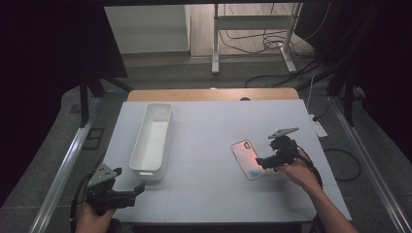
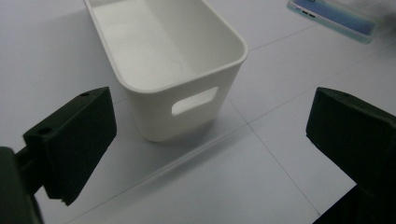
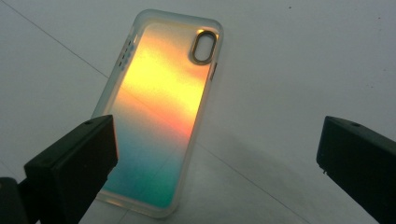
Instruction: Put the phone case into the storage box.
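— Where does the phone case sit right now?

— The phone case (image 1: 248, 159) lies flat on the white worktop (image 1: 209, 141), back side up, with its camera cut-out at the far end. It rests just in front of my right gripper (image 1: 263, 162), toward my right side of the worktop and well apart from the white bin (image 1: 152, 141).

— Are you holding it?

— No. In the right gripper view my jaws stand spread wide, one over the near corner of the case (image 3: 159, 116), the other out over bare worktop. Nothing is pinched between them. I judge I keep them this wide because the case is broad and lies flat, so I need room to straddle an edge before closing.

— And your other hand?

— My left gripper (image 1: 127, 191) hovers at the near left corner, also spread with nothing between the jaws. It points at the short end of the bin (image 2: 187, 88), the one with the handle slot. I'd guess it waits there to steady the bin, though that is only my reading.

— Is the bin empty?

— As far as I can see, yes. It lies lengthwise, running away from me, left of centre, a likely place for the case to go.
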{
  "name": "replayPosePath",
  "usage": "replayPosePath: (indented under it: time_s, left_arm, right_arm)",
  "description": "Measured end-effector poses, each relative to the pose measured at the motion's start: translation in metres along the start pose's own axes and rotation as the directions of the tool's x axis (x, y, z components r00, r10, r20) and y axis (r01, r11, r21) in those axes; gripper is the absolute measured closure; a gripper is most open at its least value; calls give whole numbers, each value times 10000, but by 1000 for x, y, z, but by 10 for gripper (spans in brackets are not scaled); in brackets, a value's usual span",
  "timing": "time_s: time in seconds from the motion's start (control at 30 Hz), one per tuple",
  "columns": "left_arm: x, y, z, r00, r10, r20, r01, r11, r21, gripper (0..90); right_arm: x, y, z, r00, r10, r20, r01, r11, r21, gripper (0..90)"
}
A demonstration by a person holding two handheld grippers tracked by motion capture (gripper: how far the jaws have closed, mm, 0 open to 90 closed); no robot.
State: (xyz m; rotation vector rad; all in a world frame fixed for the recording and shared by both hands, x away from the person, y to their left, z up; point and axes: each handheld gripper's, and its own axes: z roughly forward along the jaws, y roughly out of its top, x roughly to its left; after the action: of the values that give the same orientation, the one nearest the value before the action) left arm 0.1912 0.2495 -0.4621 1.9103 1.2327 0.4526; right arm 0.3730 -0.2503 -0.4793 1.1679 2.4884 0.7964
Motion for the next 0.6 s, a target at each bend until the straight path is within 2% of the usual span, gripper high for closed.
replayPosePath:
  time_s: [0.2, 0.6]
  left_arm:
    - [0, 0, 0, 10000, -7, -11, 7, 10000, -2, 26]
    - [0, 0, 0, 10000, -24, -1, 24, 10000, -2, 27]
  right_arm:
    - [-2, -4, 9, 9998, 40, -181, -35, 9996, 287, 0]
    - [-1, -9, 24, 9997, -60, -246, 79, 9970, 765, 0]
